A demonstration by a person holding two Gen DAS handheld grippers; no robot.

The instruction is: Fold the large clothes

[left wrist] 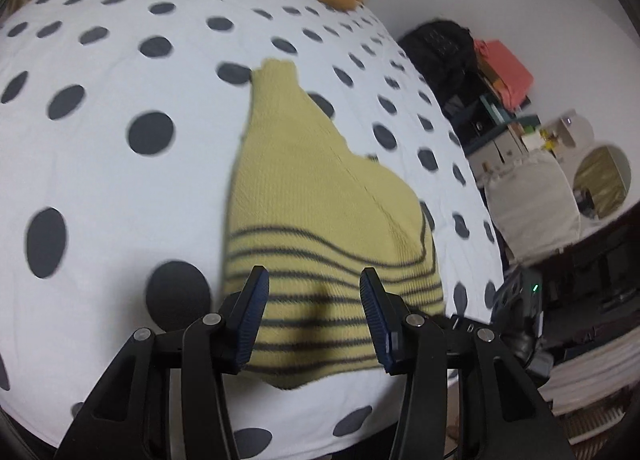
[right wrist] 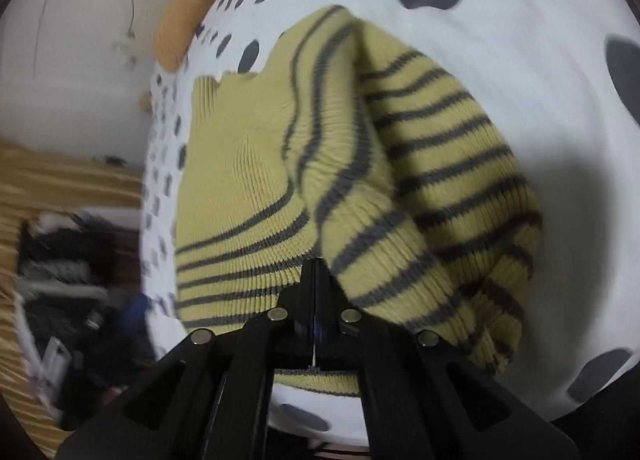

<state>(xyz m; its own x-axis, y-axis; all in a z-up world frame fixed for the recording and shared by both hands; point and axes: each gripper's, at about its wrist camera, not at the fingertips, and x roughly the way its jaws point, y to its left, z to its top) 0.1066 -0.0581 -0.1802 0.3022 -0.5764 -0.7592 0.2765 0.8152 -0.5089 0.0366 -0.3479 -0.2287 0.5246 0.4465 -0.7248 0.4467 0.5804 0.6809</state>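
Sweater (right wrist: 320, 179) on spotted bedspread (left wrist: 100, 179) — right claw (right wrist: 316, 272) pinching it.

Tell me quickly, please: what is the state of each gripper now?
Left gripper: open, holding nothing, above the striped yellow sweater.
Right gripper: shut; the sweater lies around it, but a grip cannot be told.

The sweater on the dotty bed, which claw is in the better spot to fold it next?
Probably the right claw. It is shut at the sweater hem, apparently pinching the knit, so it could pull that edge over. The left claw is open above the striped part, holding nothing.
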